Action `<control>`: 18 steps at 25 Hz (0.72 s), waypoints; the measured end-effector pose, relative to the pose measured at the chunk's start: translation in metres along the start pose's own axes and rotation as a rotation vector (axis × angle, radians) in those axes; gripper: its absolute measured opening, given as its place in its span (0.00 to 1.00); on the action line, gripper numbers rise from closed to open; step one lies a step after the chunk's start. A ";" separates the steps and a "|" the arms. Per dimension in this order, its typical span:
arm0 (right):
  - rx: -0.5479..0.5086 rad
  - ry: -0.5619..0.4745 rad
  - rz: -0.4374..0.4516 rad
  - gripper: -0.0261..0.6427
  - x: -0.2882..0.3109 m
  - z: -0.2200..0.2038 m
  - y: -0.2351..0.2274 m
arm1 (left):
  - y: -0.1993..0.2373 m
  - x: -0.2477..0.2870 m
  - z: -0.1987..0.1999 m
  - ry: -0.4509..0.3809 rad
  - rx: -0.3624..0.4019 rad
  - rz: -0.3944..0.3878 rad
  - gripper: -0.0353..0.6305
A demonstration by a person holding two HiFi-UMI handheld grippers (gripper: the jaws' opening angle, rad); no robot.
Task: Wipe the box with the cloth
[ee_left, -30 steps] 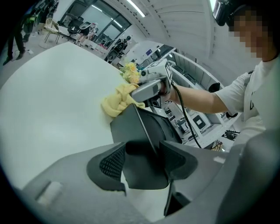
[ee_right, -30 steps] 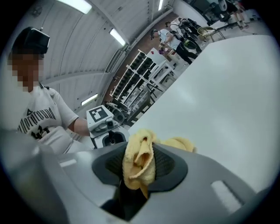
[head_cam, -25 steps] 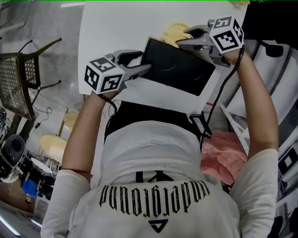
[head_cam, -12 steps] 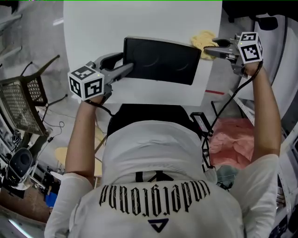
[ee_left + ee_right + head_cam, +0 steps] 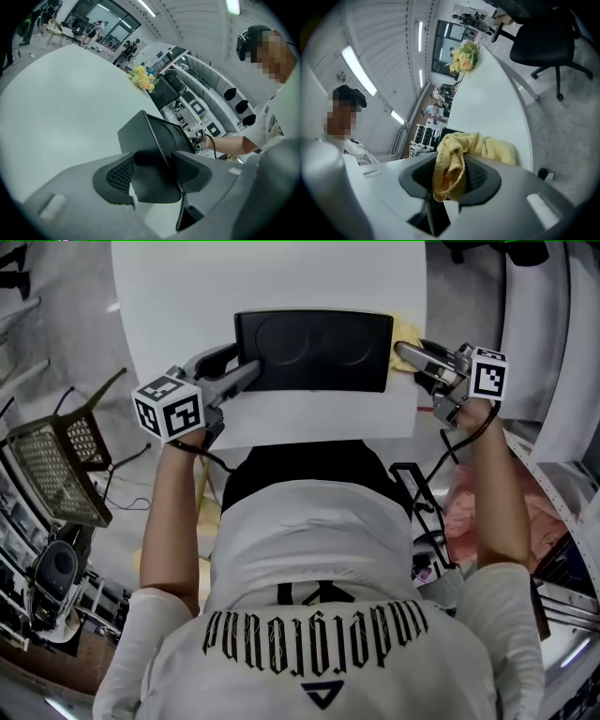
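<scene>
Head view: left tongs (image 5: pixel 246 374) grip box (image 5: pixel 314 351); right tongs (image 5: pixel 405 354) pinch cloth (image 5: pixel 457 161).

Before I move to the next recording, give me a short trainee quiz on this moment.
1. True or false: the left gripper is shut on the box.
2. What does the right gripper hold? A) a sponge B) a yellow cloth C) nothing
3. Fill in: in the head view, the cloth shows at the box's ____ end.
Key: 1 true; 2 B; 3 right.
</scene>
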State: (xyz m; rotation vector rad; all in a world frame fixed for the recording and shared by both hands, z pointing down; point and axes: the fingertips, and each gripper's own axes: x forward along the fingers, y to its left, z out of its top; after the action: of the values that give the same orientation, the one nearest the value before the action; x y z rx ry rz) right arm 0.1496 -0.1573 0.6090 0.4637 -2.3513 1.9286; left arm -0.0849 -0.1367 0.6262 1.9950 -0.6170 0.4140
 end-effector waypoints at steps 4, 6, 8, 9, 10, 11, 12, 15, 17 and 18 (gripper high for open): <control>0.045 -0.027 -0.003 0.22 -0.010 -0.043 0.006 | -0.002 0.000 -0.003 -0.002 0.003 -0.007 0.45; 0.053 -0.015 -0.010 0.22 -0.013 -0.066 0.013 | -0.003 -0.003 -0.006 0.000 0.008 -0.012 0.45; 0.057 -0.004 -0.019 0.22 -0.017 -0.085 0.021 | -0.007 -0.009 -0.008 0.000 0.013 -0.012 0.45; 0.057 -0.002 -0.022 0.22 -0.020 -0.092 0.027 | -0.010 -0.011 -0.009 -0.001 0.018 -0.013 0.45; 0.054 -0.002 -0.026 0.22 -0.022 -0.098 0.033 | -0.013 -0.013 -0.008 -0.002 0.023 -0.014 0.45; 0.050 -0.003 -0.028 0.22 -0.024 -0.102 0.039 | -0.015 -0.015 -0.008 -0.002 0.029 -0.015 0.45; 0.045 -0.004 -0.030 0.22 -0.025 -0.105 0.045 | -0.017 -0.016 -0.008 -0.001 0.034 -0.014 0.45; 0.027 -0.019 -0.027 0.22 -0.031 -0.107 0.058 | -0.020 -0.016 -0.005 0.004 0.040 -0.014 0.45; 0.006 -0.043 -0.026 0.22 -0.034 -0.102 0.068 | -0.020 -0.015 -0.002 0.004 0.042 -0.015 0.45; -0.006 -0.058 -0.025 0.22 -0.035 -0.099 0.074 | -0.020 -0.015 0.000 0.006 0.046 -0.013 0.45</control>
State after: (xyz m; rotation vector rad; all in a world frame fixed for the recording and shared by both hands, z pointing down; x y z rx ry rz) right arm 0.1494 -0.0423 0.5520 0.5540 -2.3736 1.9224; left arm -0.0860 -0.1247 0.6041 2.0402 -0.5952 0.4297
